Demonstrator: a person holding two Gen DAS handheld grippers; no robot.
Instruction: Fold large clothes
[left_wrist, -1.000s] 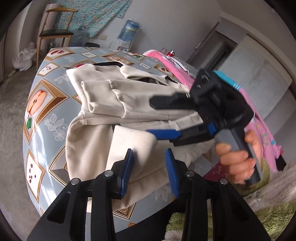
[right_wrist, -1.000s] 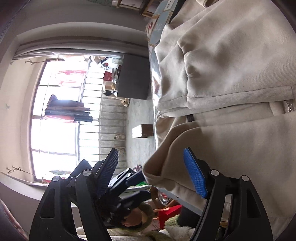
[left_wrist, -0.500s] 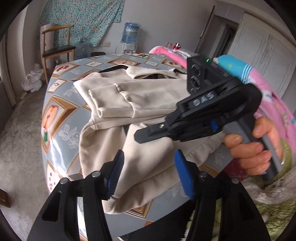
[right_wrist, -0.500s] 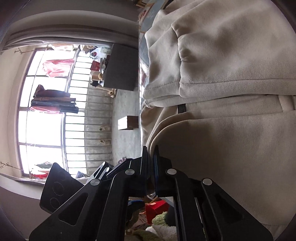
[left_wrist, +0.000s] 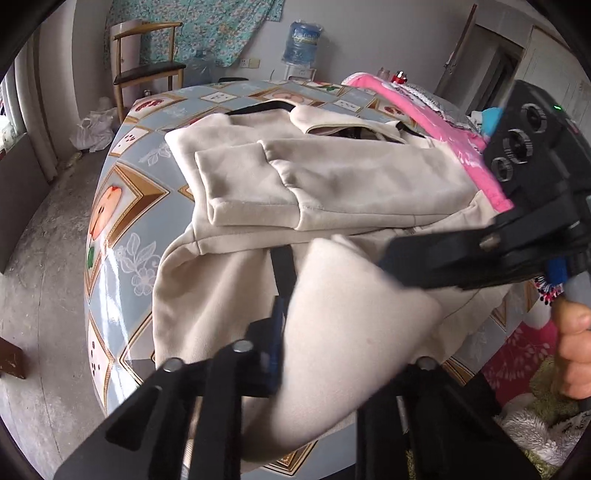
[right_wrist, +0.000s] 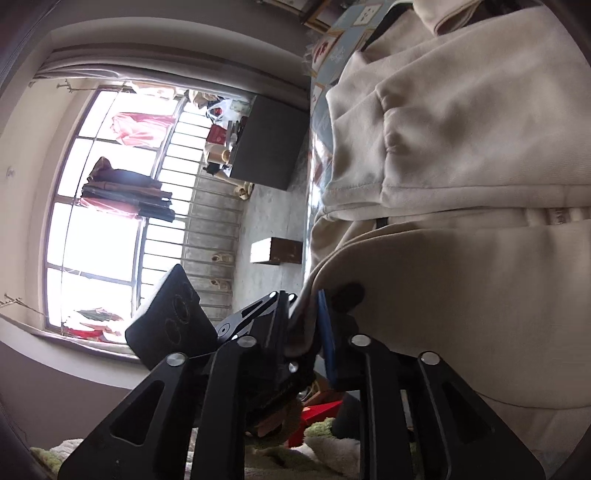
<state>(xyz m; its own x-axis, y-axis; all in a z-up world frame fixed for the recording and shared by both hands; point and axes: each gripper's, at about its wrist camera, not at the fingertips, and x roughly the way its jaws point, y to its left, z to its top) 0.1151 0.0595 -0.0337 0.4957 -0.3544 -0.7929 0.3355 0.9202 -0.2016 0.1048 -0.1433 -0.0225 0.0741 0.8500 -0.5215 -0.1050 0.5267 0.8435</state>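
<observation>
While left gripper (left_wrist: 332, 354) jaws close on one beige jacket (left_wrist: 332, 177), right gripper (right_wrist: 306, 325) jaws opening around hem.

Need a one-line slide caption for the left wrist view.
Left tool closing on the beige jacket's hem at the table edge, right tool alongside.

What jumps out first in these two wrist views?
The cream jacket, half-folded with a sleeve laid across it, sprawls over the patterned tablecloth and hangs off the near edge. The left gripper is closing on a bunched hem fold in the foreground, while the right gripper, its jaws opening, has cloth between them. A pink blanket glares at the table's far right.
</observation>
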